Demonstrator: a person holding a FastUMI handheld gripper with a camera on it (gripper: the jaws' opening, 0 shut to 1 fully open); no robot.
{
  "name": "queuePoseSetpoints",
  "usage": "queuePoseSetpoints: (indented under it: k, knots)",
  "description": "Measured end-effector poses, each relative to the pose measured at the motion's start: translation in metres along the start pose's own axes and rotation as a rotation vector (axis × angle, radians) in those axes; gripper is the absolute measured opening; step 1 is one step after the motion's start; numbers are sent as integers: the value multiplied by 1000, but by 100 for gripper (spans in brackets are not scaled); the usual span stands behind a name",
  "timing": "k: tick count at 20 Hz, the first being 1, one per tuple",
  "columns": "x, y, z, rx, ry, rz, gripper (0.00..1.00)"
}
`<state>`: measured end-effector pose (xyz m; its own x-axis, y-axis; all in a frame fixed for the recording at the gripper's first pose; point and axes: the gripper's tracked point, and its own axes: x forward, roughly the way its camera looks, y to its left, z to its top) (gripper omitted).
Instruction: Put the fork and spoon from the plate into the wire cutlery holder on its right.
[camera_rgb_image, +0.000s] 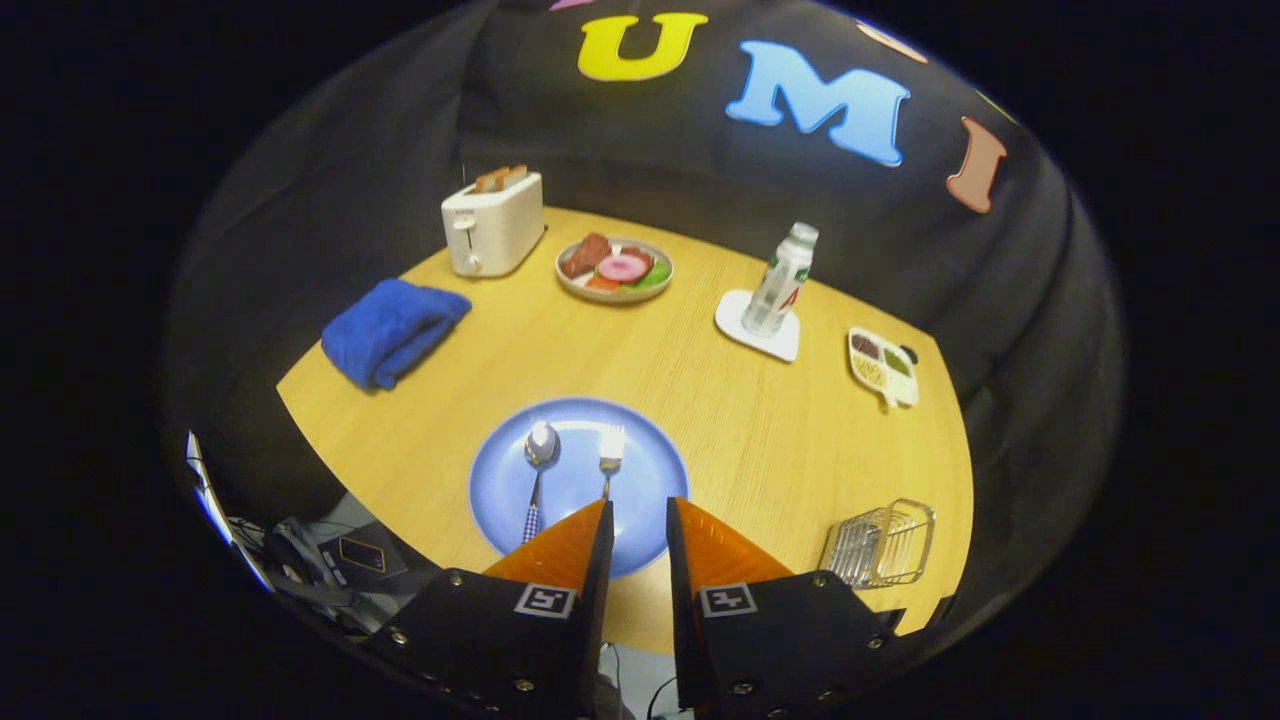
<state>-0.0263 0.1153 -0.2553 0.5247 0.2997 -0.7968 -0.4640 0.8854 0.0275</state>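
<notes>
The tool (637, 510) hovers above the near edge of the round wooden table (760, 440), pointing across it, its fingers set a narrow gap apart with nothing between them. Toward the left edge lies a folded blue towel (392, 330), soft and nubby, with a boxy white toaster (492, 224) behind it near the far edge. Just ahead of the fingers sits the smooth round blue plate (640, 470); on it the shiny metal spoon (538, 462) lies left of the metal fork (609, 455), both handles toward the tool. A clear plastic bottle (781, 279) stands upright on a white coaster. By the near right edge rests the wire cutlery holder (881, 544).
</notes>
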Motion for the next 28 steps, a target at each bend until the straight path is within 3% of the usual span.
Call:
queuePoseSetpoints:
  k: [3, 12, 16, 18, 21, 22, 28]
  knots:
    - [24, 10, -21, -5, 114, 17, 31]
    - [65, 22, -52, -37, 297, 8, 31]
    - [66, 24, -50, -67, 382, 1, 31]
    - [78, 23, -60, -54, 416, 5, 9]
    - [74, 24, -63, -33, 475, 49, 9]
    - [68, 20, -59, -41, 505, 71, 1]
    - [15, -15, -45, -95, 568, 175, 1]
